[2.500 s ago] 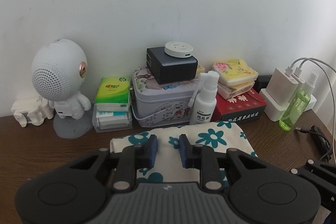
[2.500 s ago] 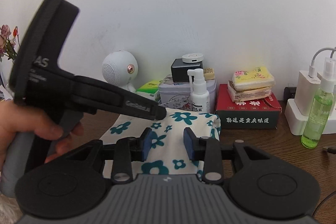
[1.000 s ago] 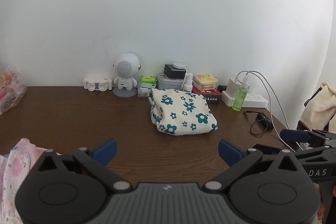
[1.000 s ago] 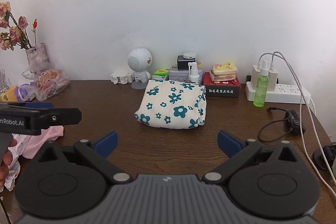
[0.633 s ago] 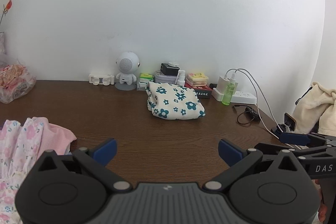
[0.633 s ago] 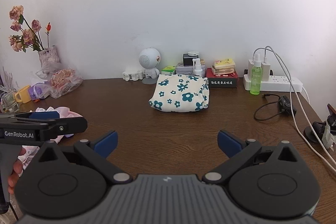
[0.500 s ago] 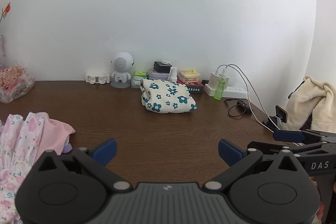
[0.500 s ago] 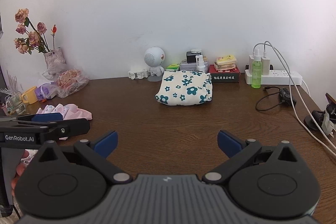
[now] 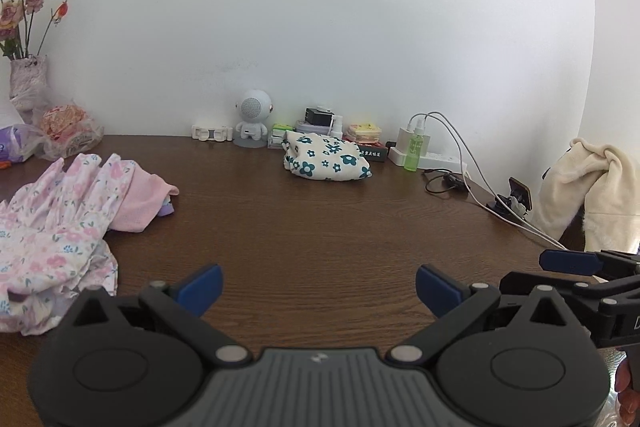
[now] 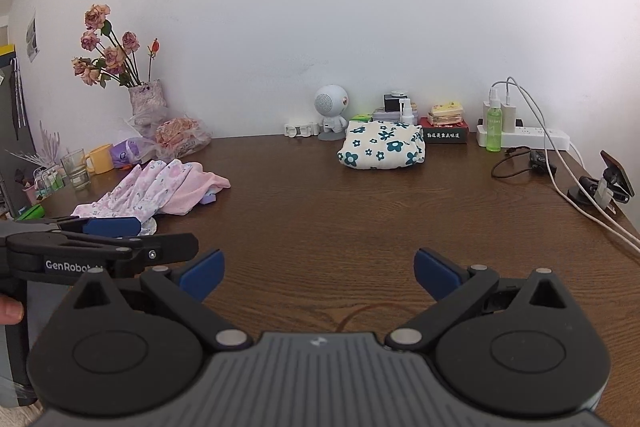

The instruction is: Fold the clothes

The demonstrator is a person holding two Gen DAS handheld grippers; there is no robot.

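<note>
Two grippers, both held low over the near edge of one brown wooden table (image 9: 320, 227). Left gripper (image 9: 318, 287): blue-tipped fingers spread wide, nothing between them. Right gripper (image 10: 318, 273): spread just as wide, likewise empty, side by side with the left one.

Two lots of clothes on the table. One folded garment (image 10: 382, 145), cream with teal flowers, lying flat at the far side just in front of the clutter along the wall. One loose heap of pink floral clothes (image 10: 160, 189) at the left, crumpled, well apart from the folded one and nearer the left gripper; how many pieces in the heap, impossible to count.

Along the far wall: one round-headed white robot figure (image 10: 332, 109), one small white spray bottle (image 10: 406, 111), one red box (image 10: 444, 133) with a stack of tissue packs on top, one green spray bottle (image 10: 494, 127) standing before one white power strip (image 10: 532, 137). At far left, one vase of dried roses (image 10: 146, 99), one yellow mug (image 10: 100, 158), one clear glass (image 10: 76, 169). Off the right edge, one cream fleece garment (image 9: 592, 183) draped beyond the table.
</note>
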